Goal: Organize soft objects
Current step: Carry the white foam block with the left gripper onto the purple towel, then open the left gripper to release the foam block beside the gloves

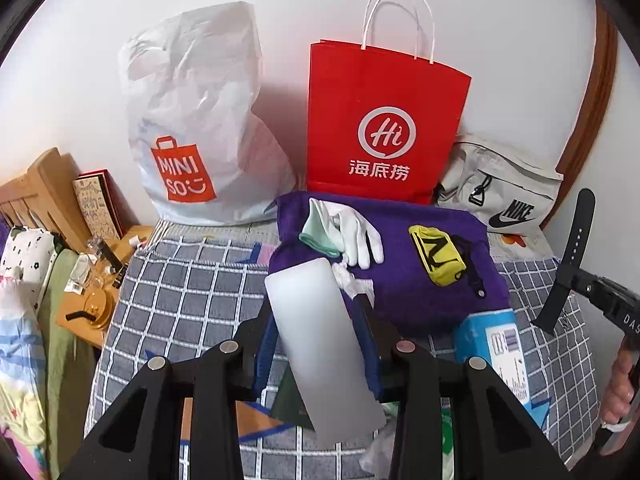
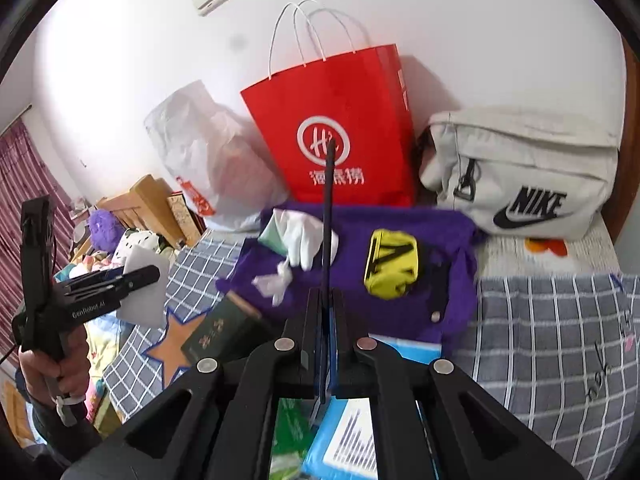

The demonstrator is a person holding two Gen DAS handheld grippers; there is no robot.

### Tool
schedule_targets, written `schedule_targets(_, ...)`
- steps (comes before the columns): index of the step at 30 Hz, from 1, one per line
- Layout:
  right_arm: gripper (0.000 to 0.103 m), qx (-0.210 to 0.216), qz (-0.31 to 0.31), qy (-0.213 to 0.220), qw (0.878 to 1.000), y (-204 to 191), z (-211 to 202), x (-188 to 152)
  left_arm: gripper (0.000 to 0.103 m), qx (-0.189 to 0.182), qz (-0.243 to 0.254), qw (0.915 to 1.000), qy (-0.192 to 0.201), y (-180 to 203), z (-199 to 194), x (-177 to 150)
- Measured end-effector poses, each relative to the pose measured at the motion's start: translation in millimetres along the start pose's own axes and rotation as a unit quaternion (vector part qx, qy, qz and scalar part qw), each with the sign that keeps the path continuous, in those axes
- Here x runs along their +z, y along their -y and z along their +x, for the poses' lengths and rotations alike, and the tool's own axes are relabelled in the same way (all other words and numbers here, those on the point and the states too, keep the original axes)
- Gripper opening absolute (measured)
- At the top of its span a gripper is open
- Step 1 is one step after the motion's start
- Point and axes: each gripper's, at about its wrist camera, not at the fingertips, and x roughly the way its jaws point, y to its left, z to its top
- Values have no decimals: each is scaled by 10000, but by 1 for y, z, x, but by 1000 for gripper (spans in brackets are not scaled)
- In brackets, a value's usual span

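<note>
My left gripper [image 1: 318, 312] is shut on a pale grey soft pad [image 1: 320, 344], held above the checked bedspread; it also shows in the right wrist view [image 2: 144, 280]. My right gripper [image 2: 326, 300] is shut on a black watch strap [image 2: 329, 216], which stands upright; the strap also shows in the left wrist view [image 1: 572, 256]. A purple towel [image 1: 420, 288] lies ahead on the bed. On it are white gloves [image 1: 352, 232], a mint cloth [image 1: 318, 228], a crumpled tissue [image 1: 352, 280] and a yellow pouch [image 1: 438, 254].
A red paper bag [image 1: 384, 120], a white Miniso plastic bag [image 1: 192, 128] and a grey Nike bag [image 1: 500, 192] stand against the wall. A blue box [image 1: 500, 352] and a green booklet [image 2: 216, 332] lie on the bedspread [image 1: 192, 288]. A cluttered wooden bedside table [image 1: 96, 280] is left.
</note>
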Motion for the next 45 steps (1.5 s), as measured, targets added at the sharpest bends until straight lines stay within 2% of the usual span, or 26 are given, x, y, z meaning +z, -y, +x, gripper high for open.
schedule_targets(5,3,-70,67,-115,9999,11,26,15,35,13,-56,9999,-96,-4,22,12)
schedule_targets(9,3,-23,91,-227,9997,17,47,26,35,-43,-306,9995,-88,-12,35,19)
schedule_targets(15,3,-79,41,-367,9993,26,71,37,35,-122,-328,9991,-221,-13,62,32)
schedule_targets(25,3,-257,420,-968,9941,77,113,23,35,-110,-238,9980,-581,-10,117,40)
schedule_targets(28,3,-232,461,-1105,9925,84,122,18,35,-103,-44,9976,-677,-2,132,44)
schedule_targets(34,3,-105,539,-1505,9871,94,145,8,35,293,162,9953,-904,3,161,42)
schedule_targets(39,3,76,615,-1702,9835,97,160,3,37,181,207,9938,-1077,8,179,39)
schedule_targets(45,5,-144,615,-1665,9840,99,166,1,37,16,187,9931,-1158,12,190,36)
